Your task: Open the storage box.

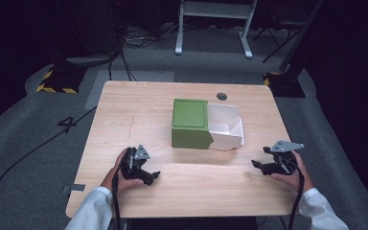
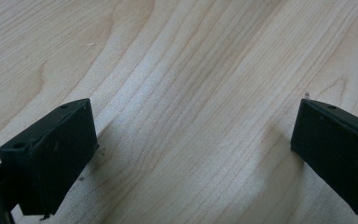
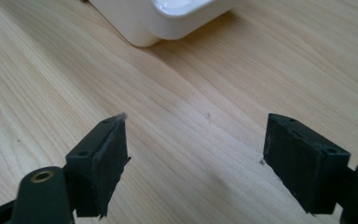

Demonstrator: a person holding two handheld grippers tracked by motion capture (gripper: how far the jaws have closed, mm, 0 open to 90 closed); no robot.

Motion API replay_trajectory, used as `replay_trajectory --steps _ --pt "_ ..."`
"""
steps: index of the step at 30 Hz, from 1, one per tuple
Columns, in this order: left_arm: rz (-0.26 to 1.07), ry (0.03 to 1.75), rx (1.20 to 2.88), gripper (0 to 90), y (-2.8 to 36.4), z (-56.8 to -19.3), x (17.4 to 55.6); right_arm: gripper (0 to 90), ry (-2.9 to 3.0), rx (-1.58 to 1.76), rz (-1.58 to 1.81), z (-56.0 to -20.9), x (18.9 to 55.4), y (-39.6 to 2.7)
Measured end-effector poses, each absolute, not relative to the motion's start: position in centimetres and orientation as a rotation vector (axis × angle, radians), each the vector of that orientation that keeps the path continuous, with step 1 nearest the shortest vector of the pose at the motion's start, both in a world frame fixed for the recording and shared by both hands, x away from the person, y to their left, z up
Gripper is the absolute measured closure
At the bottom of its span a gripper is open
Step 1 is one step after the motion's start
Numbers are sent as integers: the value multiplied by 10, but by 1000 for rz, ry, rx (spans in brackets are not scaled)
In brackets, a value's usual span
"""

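Note:
A green box stands in the middle of the wooden table, with a white open container touching its right side. My left gripper rests near the front left of the table, held by a hand in a white sleeve. In the left gripper view its jaws stand wide apart just over bare wood, and the left gripper is open. My right gripper sits at the front right, pointing left. Its jaws are apart with nothing between them, the right gripper open, and the white container's corner lies ahead.
A round dark grommet is set into the table's far edge. Grey carpet with cables surrounds the table. A white desk frame and black stands with yellow-striped bases stand on the floor behind.

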State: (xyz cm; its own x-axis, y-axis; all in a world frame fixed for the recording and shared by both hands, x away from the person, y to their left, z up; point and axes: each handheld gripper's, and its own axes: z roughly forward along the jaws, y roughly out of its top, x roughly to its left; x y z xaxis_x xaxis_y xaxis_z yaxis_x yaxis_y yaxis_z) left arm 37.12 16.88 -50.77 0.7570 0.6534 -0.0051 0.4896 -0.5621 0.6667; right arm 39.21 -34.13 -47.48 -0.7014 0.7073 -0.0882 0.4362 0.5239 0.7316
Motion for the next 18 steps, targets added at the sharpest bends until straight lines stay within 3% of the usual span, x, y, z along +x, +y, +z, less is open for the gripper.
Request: replay_trajectory --steps 18 --pt "319 852 2283 5 169 -508 371 196 2395 1031 996 -491 380 -361"
